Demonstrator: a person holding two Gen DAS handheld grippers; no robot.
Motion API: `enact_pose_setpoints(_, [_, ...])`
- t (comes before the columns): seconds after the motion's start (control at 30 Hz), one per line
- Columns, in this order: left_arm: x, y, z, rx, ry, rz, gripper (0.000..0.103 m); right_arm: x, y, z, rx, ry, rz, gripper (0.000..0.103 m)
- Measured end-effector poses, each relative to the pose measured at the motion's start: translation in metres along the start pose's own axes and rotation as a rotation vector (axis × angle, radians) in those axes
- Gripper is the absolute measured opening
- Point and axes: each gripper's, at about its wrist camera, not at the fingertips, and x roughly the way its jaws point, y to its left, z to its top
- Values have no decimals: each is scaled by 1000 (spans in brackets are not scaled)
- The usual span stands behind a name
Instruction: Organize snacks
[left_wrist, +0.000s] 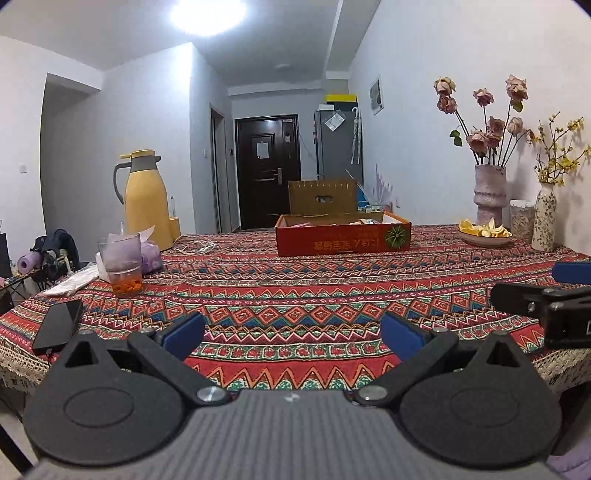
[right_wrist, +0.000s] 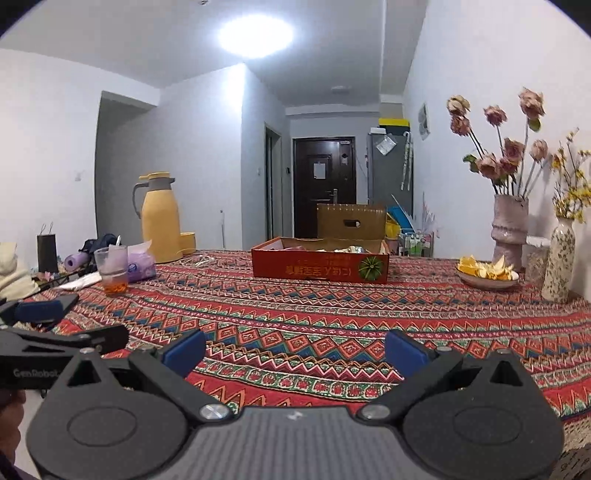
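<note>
left gripper (left_wrist: 291, 338) jaws apart, empty | right gripper (right_wrist: 294, 350) jaws apart, empty | both well short of red box (left_wrist: 343, 238) | snacks (right_wrist: 349, 250) inside box, far side of surface (left_wrist: 295, 295) | bowl (left_wrist: 484, 238) right of box

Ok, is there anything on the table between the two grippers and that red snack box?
Nothing visible. Both the left gripper and right gripper are open and empty, with only bare patterned tablecloth stretching ahead to the red box. The glass and fruit-peel plate sit off to the sides.
</note>
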Motion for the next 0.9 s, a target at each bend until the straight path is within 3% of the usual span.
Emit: enact_pose_setpoints(0.9, [0,-1,1,7,5,-8,103,5,-5,-1,24,35,-4,103])
